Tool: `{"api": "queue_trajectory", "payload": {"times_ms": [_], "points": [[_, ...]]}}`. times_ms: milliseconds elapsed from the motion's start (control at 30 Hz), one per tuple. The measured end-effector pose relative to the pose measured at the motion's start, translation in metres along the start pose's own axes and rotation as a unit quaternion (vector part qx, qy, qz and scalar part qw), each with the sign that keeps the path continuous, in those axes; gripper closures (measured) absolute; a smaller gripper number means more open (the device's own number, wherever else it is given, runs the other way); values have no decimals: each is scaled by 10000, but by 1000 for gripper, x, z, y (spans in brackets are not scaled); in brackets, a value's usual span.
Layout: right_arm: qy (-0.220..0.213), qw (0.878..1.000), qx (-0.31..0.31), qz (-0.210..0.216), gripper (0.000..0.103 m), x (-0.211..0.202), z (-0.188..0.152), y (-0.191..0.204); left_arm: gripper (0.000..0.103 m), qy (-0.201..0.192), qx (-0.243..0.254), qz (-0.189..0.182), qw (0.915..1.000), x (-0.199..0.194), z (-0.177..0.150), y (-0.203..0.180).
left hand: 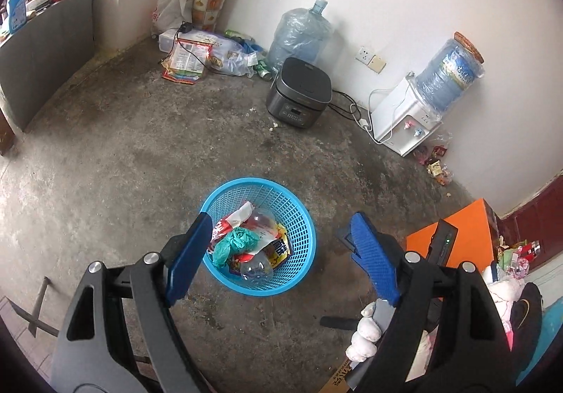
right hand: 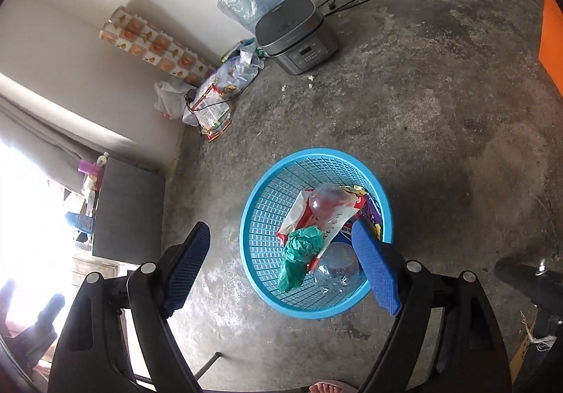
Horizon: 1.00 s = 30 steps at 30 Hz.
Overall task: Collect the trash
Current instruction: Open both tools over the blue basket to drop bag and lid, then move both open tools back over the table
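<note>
A blue plastic basket (left hand: pixel 302 217) stands on the concrete floor and also shows in the right wrist view (right hand: pixel 260 213). It holds a green crumpled bag (left hand: pixel 234 241) (right hand: pixel 299 252), clear plastic bottles (left hand: pixel 257 268) (right hand: pixel 336 271) and snack wrappers (left hand: pixel 278 247) (right hand: pixel 306 213). My left gripper (left hand: pixel 281 255) is open and empty above the basket. My right gripper (right hand: pixel 281 262) is open and empty above the basket's left rim.
A rice cooker (left hand: pixel 299 92) (right hand: pixel 297 37), water jugs (left hand: pixel 301 32), a water dispenser (left hand: pixel 408 115) and loose wrappers (left hand: pixel 436 160) line the wall. A bag pile (left hand: pixel 197 55) (right hand: pixel 214 101) lies in the corner. An orange box (left hand: pixel 457 234) is at the right.
</note>
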State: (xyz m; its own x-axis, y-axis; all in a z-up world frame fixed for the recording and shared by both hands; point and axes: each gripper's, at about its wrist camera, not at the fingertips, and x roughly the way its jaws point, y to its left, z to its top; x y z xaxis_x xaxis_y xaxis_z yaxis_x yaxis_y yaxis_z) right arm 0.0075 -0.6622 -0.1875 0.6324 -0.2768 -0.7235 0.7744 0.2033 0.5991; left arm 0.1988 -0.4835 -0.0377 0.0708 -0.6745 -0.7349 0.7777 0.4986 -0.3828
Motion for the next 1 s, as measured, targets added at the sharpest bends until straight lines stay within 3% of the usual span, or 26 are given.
{"api": "queue_trajectory", "payload": {"times_ms": [133,300,500,667,833,933,1000], "points": [[-404,9972,-603,167,23,-39,-11,41,20,-527,142,135,9984,-64,-6,5],[-866,9850,-1458,316,17,-84,-35,92,15,-1085,228,620,9919,-151,-24,23],[-1195,9607,-2476,393,7,-122,-71,143,12,-1757,12,1544,9723,-244,-58,59],[-967,9517,-2829,696,7,-135,-94,172,12,-2025,-455,2022,9571,-300,-97,91],[-658,9436,-3064,1067,7,-147,-118,198,12,-2078,-804,2006,9540,-353,-141,121],[-342,9340,-3280,1373,7,-154,-136,215,12,-2233,-1075,2196,9436,-389,-165,134],[-93,9272,-3381,1607,7,-158,-149,226,12,-2419,-1233,2408,9318,-416,-183,142]]}}
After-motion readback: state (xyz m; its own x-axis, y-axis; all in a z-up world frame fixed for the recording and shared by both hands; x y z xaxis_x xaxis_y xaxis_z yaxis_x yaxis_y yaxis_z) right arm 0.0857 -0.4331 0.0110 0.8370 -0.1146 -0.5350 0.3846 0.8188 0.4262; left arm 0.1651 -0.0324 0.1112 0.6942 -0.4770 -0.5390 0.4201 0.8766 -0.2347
